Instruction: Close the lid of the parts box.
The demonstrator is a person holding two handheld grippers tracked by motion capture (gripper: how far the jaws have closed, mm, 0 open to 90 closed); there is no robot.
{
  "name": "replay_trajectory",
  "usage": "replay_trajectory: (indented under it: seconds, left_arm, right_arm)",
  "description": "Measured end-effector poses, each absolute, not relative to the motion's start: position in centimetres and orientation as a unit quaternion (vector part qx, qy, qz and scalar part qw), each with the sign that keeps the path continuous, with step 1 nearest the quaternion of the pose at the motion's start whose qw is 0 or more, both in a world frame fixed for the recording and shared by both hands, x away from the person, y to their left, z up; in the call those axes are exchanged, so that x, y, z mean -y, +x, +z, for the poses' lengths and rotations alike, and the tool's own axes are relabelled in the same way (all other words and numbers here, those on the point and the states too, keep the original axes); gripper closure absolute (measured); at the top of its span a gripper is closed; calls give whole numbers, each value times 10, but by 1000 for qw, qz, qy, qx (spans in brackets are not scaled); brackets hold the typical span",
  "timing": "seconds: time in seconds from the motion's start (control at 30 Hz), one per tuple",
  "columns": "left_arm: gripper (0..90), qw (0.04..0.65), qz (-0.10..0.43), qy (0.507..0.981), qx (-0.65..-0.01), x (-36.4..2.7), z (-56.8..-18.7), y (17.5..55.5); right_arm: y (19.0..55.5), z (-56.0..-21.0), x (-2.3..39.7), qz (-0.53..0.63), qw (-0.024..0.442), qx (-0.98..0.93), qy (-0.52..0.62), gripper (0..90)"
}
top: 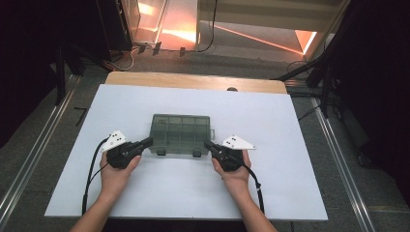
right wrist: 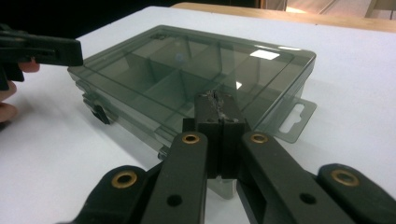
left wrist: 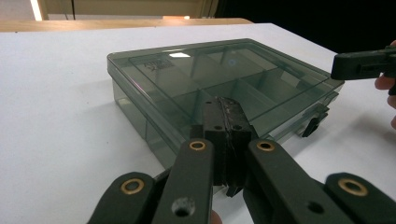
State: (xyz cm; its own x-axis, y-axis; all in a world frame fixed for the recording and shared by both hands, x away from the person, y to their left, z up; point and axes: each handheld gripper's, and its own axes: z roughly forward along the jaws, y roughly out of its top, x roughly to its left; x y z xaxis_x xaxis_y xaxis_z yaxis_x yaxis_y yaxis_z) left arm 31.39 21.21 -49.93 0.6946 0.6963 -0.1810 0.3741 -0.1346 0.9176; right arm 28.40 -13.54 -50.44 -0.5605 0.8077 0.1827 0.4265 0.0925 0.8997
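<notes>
Person's left gripper (top: 146,141) and right gripper (top: 209,144), both pressed together w/ nothing between, flank one smoky compartment box (top: 181,132) at centre of the white table (top: 290,193), tips at its 8 and 4 o'clock corners. Box looks light, rigid, slick plastic, prob. empty; best hold is at its 2 front latches (top: 197,153), 6 o'clock edge.

Glossy smoky clear-plastic box (top: 181,134) on smooth matt white tabletop (top: 270,188).
</notes>
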Motion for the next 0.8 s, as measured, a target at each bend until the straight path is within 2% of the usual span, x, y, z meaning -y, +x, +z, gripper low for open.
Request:
replay_trajectory:
  seconds: [0.8]
  left_arm:
    - [900, 541, 144, 745, -363, -210, -503, 313]
  right_arm:
    - [283, -513, 136, 516, 190, -713, 436, 900]
